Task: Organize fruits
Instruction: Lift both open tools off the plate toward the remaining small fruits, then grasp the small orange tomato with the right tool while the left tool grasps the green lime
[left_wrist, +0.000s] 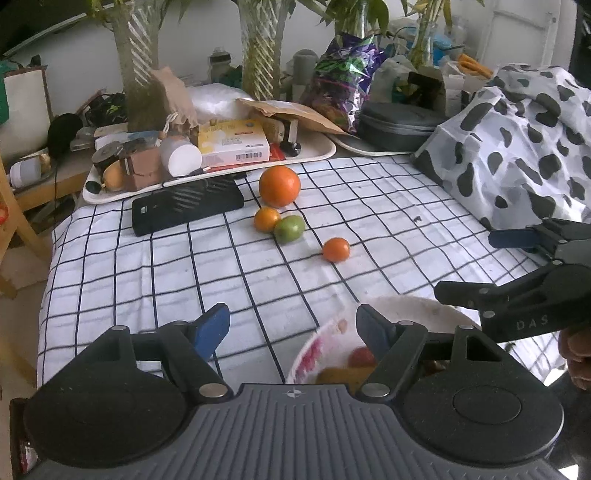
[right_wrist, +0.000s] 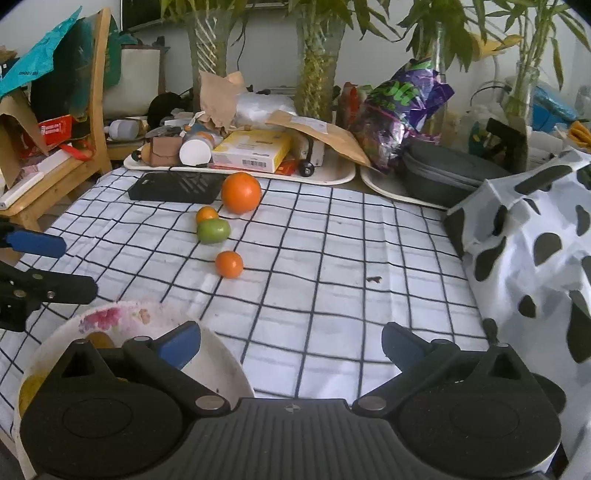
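- A checked tablecloth (right_wrist: 332, 280) covers the table, with clutter and plants at twelve o'clock.
- A large orange (right_wrist: 241, 192), two small oranges (right_wrist: 229, 264) and a green fruit (right_wrist: 213, 230) lie at eleven o'clock.
- The bowl (right_wrist: 225, 363) sits at seven o'clock, fruit inside.
- The left gripper (left_wrist: 291, 326) and the right gripper (right_wrist: 290, 341) both gape wide, holding nothing.
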